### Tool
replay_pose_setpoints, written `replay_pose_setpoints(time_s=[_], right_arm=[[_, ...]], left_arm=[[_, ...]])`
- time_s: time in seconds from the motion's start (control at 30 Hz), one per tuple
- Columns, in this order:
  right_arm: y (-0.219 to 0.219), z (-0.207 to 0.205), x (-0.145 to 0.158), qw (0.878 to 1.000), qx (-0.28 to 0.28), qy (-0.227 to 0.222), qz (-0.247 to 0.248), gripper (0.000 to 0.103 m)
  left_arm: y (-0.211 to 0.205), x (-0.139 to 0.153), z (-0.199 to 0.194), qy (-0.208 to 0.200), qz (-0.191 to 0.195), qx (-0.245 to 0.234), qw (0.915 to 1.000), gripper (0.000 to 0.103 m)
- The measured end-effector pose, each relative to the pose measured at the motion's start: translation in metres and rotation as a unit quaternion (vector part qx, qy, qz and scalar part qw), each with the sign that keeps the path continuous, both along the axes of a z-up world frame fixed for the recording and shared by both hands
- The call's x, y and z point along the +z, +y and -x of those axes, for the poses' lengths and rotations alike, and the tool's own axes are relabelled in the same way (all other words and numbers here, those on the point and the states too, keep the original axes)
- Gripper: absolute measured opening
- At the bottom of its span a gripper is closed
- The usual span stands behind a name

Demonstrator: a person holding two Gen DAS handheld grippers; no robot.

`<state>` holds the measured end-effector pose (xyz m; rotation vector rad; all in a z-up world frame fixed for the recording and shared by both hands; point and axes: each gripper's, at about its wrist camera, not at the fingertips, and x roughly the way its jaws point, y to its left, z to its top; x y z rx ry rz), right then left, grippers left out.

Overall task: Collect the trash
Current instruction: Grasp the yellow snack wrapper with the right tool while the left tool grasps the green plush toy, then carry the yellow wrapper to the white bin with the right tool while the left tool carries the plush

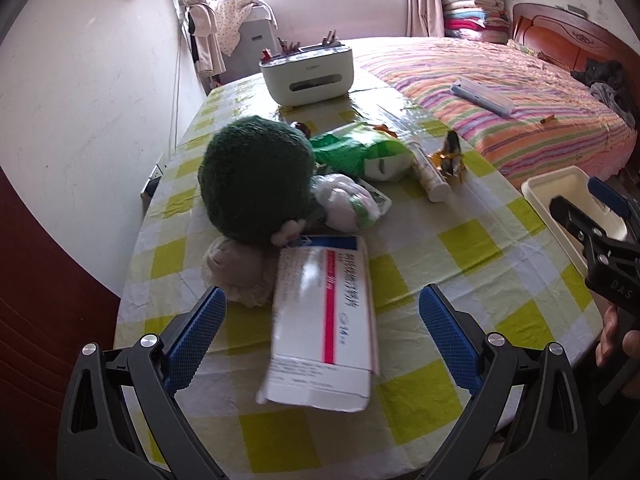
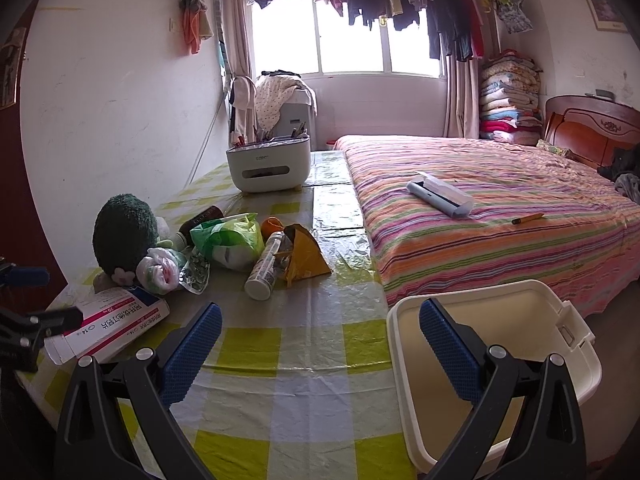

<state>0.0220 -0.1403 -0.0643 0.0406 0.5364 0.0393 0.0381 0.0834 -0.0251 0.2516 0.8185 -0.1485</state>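
The left gripper (image 1: 322,322) is opening wide around the medicine box (image 1: 324,320) at bottom center, probably to grab it; the right gripper (image 2: 320,344) is waiting wide open by the white bin (image 2: 576,364).

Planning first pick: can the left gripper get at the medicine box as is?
Probably yes. The left gripper is open with the medicine box lying between its fingers, nothing on top; the plush toy only touches its far corner.

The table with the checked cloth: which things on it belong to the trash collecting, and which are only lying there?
For the job:
medicine box, between the open left gripper
green plastic bag
crumpled white bag
yellow wrapper
white tube
cream bin, probably for the trash, under the open right gripper

Just lying about:
green plush toy
white organizer
brown bottle, unclear
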Motion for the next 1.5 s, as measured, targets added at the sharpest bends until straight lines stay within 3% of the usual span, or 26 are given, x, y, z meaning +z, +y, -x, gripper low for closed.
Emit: replay_pose_setpoints(time_s=[0.23, 0.37, 0.53, 0.87, 1.03, 1.1, 1.17, 1.23, 1.37, 1.5], right_arm=[[0.002, -0.009, -0.002, 1.000, 0.017, 0.012, -0.017, 0.097], [0.001, -0.021, 0.000, 0.999, 0.023, 0.014, -0.043, 0.097], [0.007, -0.054, 0.005, 0.997, 0.027, 0.023, -0.064, 0.097], [0.021, -0.123, -0.012, 0.992, 0.042, 0.084, -0.080, 0.096], [0.021, -0.151, -0.021, 0.991, 0.031, 0.099, -0.080, 0.095], [0.017, -0.159, -0.025, 0.990, 0.026, 0.105, -0.087, 0.091], [0.014, -0.167, -0.032, 0.988, 0.021, 0.121, -0.092, 0.071], [0.010, -0.173, -0.041, 0.983, 0.024, 0.147, -0.110, 0.061], [0.003, -0.177, -0.053, 0.974, 0.034, 0.168, -0.150, 0.027], [0.004, -0.170, -0.045, 0.977, 0.036, 0.150, -0.144, 0.019]], left_arm=[[0.028, 0.010, -0.029, 0.002, 0.041, 0.005, 0.9992, 0.096], [0.036, 0.016, -0.049, -0.005, 0.042, 0.006, 0.9991, 0.096], [0.045, 0.021, -0.083, 0.021, 0.085, 0.002, 0.9962, 0.096], [0.044, 0.005, -0.131, 0.050, 0.078, 0.011, 0.9956, 0.096], [0.039, -0.001, -0.143, 0.041, 0.064, 0.021, 0.9969, 0.096], [0.038, -0.002, -0.146, 0.039, 0.063, 0.023, 0.9970, 0.096], [0.038, -0.004, -0.149, 0.033, 0.059, 0.026, 0.9974, 0.096], [0.040, -0.007, -0.151, 0.032, 0.057, 0.030, 0.9975, 0.096], [0.045, -0.013, -0.156, 0.030, 0.055, 0.040, 0.9972, 0.094], [0.050, -0.015, -0.154, 0.018, 0.057, 0.045, 0.9972, 0.086]])
